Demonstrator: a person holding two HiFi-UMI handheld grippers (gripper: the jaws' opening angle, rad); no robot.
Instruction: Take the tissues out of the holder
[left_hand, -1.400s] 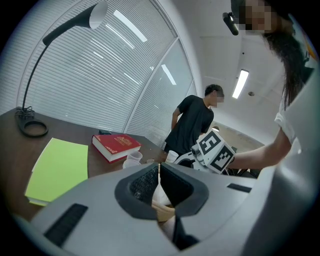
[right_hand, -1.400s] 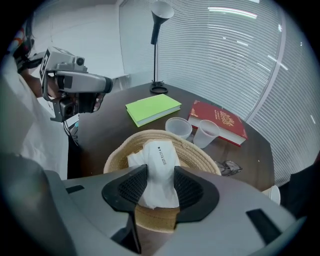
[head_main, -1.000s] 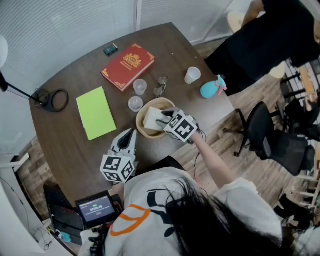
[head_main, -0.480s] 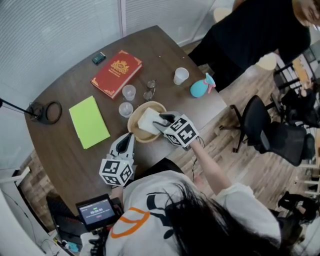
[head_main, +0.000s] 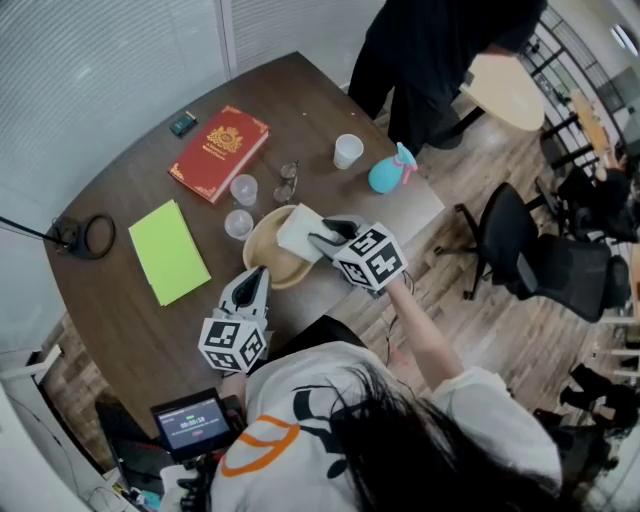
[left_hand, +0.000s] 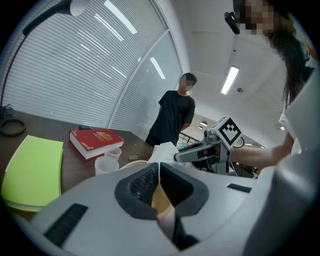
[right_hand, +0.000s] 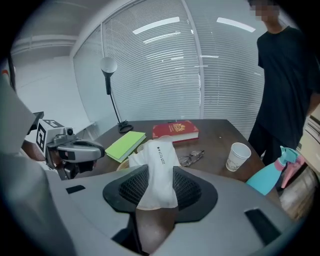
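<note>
White slatted blinds (head_main: 90, 70) run behind a dark brown wooden counter (head_main: 120, 330) with a rounded edge. Near its front edge sits the holder, a round pale wooden bowl (head_main: 262, 255).

The right gripper (head_main: 322, 235) comes in from the bowl's 4 o'clock. Its fingers pinch a white soft pack of tissues (head_main: 298, 232), which stands up between the pads with small dark print on it. The pack hangs over the bowl's 1 o'clock rim; I cannot tell whether it touches the wood.

The left gripper (head_main: 257, 275) meets the bowl at 7 o'clock. Its fingers are pressed in on the bowl's rim, and tan wood fills the narrow gap between the pads.

From the bowl, two clear plastic cups (head_main: 244, 188) stand at 11 o'clock, with a red hardcover book with a gold crest (head_main: 219, 150) beyond them. A lime-green notebook (head_main: 168, 250) lies at 9 o'clock. A pair of glasses (head_main: 288, 182) lies at 12 o'clock. A white paper cup (head_main: 347, 150) stands at 1 o'clock, and a teal spray bottle (head_main: 388, 175) just past it. A person in black clothes (head_main: 440, 40) stands beyond the counter's far corner.
</note>
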